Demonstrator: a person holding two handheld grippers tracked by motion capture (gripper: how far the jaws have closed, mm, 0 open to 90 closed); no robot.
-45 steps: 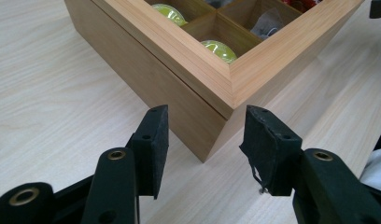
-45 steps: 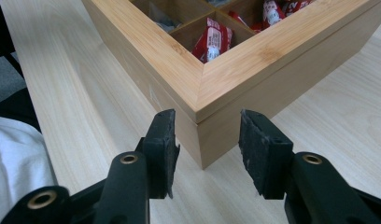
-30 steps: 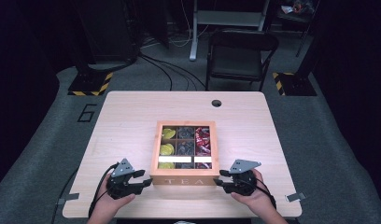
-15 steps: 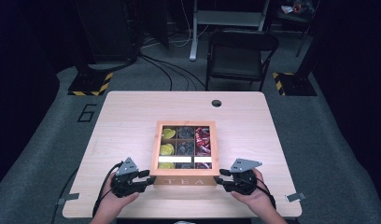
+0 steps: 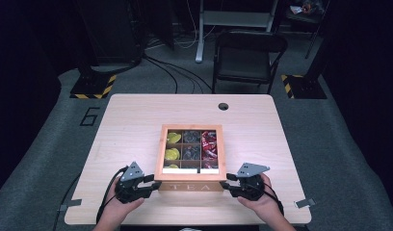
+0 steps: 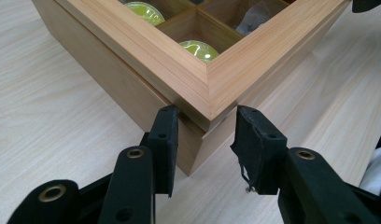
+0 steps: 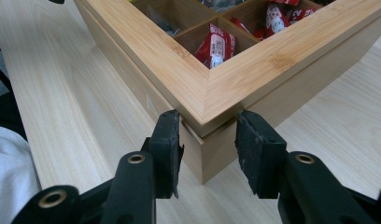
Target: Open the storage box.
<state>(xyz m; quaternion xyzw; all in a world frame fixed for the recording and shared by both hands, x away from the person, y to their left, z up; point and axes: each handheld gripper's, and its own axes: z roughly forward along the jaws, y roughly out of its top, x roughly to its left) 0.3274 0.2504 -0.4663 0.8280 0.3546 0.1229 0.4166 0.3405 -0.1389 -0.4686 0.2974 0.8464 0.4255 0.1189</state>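
While both grippers straddle tea box (image 5: 189, 185) corners | left gripper (image 5: 145, 185), right gripper (image 5: 227, 185): jaws apart | table (image 5: 132, 120) bare around

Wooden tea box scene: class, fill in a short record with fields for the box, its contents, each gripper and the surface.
box: square light wooden tea box with a framed lid, lettered TEA on its front
contents: yellow-green round pods left column, grey packets middle, red sachets right
left gripper: open, jaws astride the box's near left corner
right gripper: open, jaws astride the near right corner
surface: pale wooden table
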